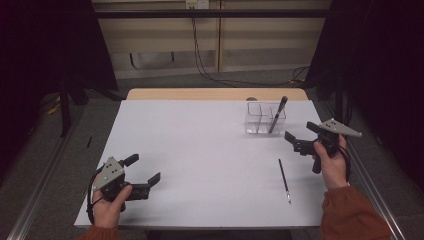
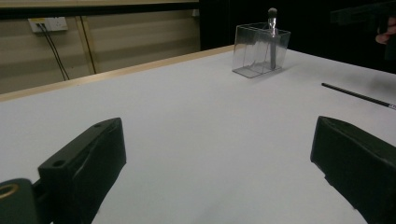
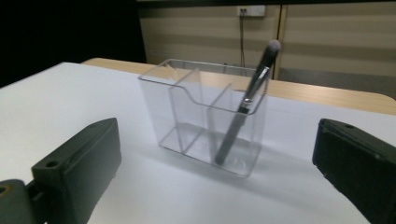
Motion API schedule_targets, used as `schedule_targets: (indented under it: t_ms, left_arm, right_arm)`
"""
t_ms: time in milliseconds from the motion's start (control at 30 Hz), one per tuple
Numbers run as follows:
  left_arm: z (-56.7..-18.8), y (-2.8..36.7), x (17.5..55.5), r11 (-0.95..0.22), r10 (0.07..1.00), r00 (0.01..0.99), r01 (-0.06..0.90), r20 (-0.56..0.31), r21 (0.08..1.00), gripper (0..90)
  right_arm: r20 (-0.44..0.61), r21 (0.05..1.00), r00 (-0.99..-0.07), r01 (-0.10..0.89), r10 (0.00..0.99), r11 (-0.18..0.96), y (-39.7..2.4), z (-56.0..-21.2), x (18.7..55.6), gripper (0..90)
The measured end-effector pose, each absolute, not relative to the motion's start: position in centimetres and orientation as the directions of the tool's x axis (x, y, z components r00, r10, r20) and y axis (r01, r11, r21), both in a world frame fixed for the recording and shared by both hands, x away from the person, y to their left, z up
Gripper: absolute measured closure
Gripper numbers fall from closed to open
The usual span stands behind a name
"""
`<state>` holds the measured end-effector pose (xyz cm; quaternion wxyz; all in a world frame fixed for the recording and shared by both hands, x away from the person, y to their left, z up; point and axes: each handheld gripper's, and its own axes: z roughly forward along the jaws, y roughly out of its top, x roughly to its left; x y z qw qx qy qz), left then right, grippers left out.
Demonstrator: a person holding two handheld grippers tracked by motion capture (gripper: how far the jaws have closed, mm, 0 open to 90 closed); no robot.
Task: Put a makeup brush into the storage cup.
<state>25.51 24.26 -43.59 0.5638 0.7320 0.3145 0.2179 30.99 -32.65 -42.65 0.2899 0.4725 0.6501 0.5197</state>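
Note:
A clear plastic organiser box (image 1: 260, 120) with divided compartments stands at the far right of the white table (image 1: 200, 150). A dark makeup brush (image 1: 278, 114) leans upright in its right compartment, bristles up. A thin dark pencil-like stick (image 1: 284, 180) lies flat on the table, nearer the person and to the right. My right gripper (image 1: 299, 131) is open, held above the table just right of the box and pointing at it; the box (image 3: 187, 116) and brush (image 3: 247, 102) sit close ahead between its jaws. My left gripper (image 1: 145, 169) is open and holds nothing, low over the near left.
A wooden strip (image 1: 215, 93) runs along the table's far edge. Beyond it are a wall with cables (image 1: 200, 60) and a socket. Dark frame posts stand at both sides. From the left gripper view the box (image 2: 259, 49) and stick (image 2: 359, 95) lie far off to the right.

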Motion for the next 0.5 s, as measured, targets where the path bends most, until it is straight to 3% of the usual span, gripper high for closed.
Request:
schedule_targets:
  t_ms: [500]
  left_arm:
    - [-43.7,24.6,25.2,-0.140,0.719,0.693,0.217,-0.051,0.966,3.3]
  right_arm:
    - [0.107,0.954,-0.416,0.298,0.903,0.025,-31.9,-43.5,26.4,0.3]
